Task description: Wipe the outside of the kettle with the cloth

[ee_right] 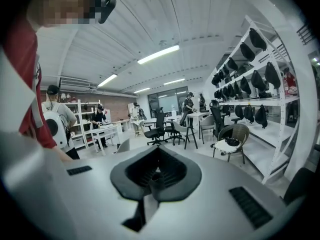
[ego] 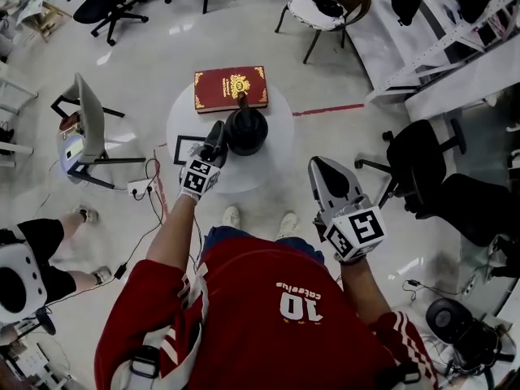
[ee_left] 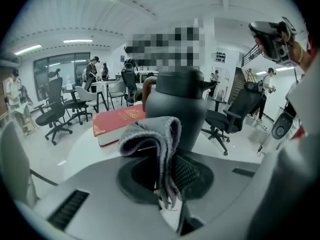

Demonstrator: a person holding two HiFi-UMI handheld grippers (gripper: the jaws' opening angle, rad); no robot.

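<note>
A black kettle (ego: 246,128) with a brown handle stands on the round white table (ego: 272,165), just in front of a red book (ego: 231,88). My left gripper (ego: 215,136) sits at the kettle's left side, shut on a folded grey cloth (ee_left: 150,136). In the left gripper view the cloth bulges out of the jaws right in front of the kettle (ee_left: 180,104); whether it touches the kettle I cannot tell. The book (ee_left: 117,124) lies to the left behind. My right gripper (ego: 321,167) is held up off the table's right edge, shut and empty (ee_right: 155,176), facing the room.
A black-framed card (ego: 187,147) lies on the table's left part. A white chair (ego: 88,124) stands left, a black office chair (ego: 422,161) right. Cables (ego: 150,189) run over the floor. A seated person's legs (ego: 57,234) show at lower left. White shelving (ego: 439,47) at upper right.
</note>
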